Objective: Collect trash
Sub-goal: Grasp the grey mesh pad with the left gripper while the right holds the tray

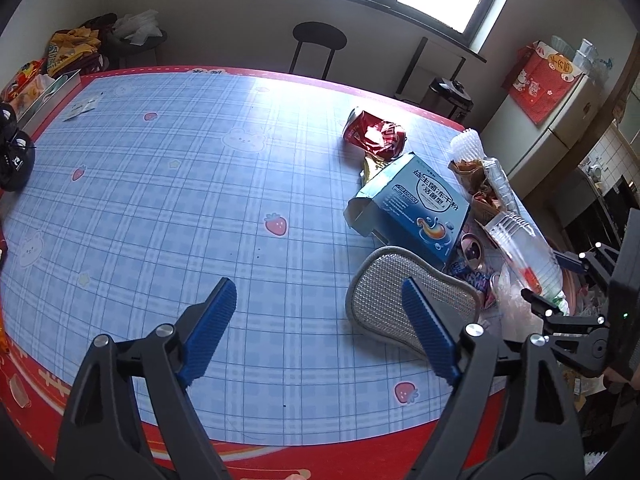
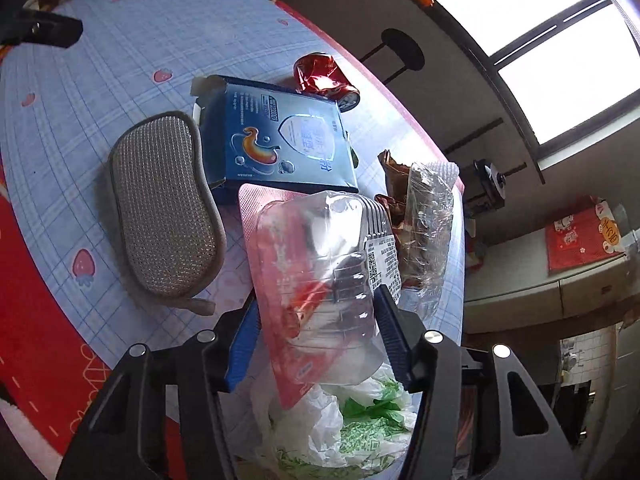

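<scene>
Two tools work the desk [image 1: 160, 200]: right tool [image 2: 316, 344] clamped on clear plastic tray [image 2: 320, 264], long axis running fwd btwn pads; left tool [image 1: 320, 320] apart, empty, grey scrubber pad [image 1: 384, 300] just right.

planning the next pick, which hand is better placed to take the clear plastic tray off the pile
Right. The right tool already straddles the clear plastic tray, one blue pad along each side. The left tool stands open over bare tablecloth beside the grey scrubbing pad, away from the tray.
</scene>
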Demonstrator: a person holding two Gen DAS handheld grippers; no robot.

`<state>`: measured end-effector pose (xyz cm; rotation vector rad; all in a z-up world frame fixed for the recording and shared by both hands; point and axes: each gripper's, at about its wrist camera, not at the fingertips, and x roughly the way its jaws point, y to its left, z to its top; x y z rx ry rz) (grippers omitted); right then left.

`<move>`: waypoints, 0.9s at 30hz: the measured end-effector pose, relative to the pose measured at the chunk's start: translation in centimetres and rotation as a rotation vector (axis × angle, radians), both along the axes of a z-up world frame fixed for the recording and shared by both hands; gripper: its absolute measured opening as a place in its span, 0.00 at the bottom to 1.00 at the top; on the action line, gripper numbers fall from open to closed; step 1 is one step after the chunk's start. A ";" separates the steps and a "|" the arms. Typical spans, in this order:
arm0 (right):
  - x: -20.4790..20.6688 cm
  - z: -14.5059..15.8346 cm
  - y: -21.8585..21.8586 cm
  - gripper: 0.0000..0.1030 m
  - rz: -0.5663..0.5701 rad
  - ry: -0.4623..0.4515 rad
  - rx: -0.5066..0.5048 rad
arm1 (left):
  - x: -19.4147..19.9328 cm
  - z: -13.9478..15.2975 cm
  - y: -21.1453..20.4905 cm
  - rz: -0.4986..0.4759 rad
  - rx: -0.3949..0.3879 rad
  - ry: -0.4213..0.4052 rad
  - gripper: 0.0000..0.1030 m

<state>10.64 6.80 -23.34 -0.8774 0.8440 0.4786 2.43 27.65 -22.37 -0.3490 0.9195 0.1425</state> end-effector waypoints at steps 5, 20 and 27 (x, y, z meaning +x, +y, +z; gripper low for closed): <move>-0.2 3.3 -2.2 0.51 -0.107 0.045 0.193 | 0.6 -0.6 -0.8 -0.039 -0.020 0.009 0.79; 1.1 7.1 -8.9 0.50 -0.386 0.096 0.556 | 2.4 -1.5 -4.6 -0.200 -0.040 0.011 0.79; 0.7 6.5 -11.0 0.50 -0.452 0.099 0.571 | 5.3 -4.3 -3.9 -0.301 -0.072 0.037 0.79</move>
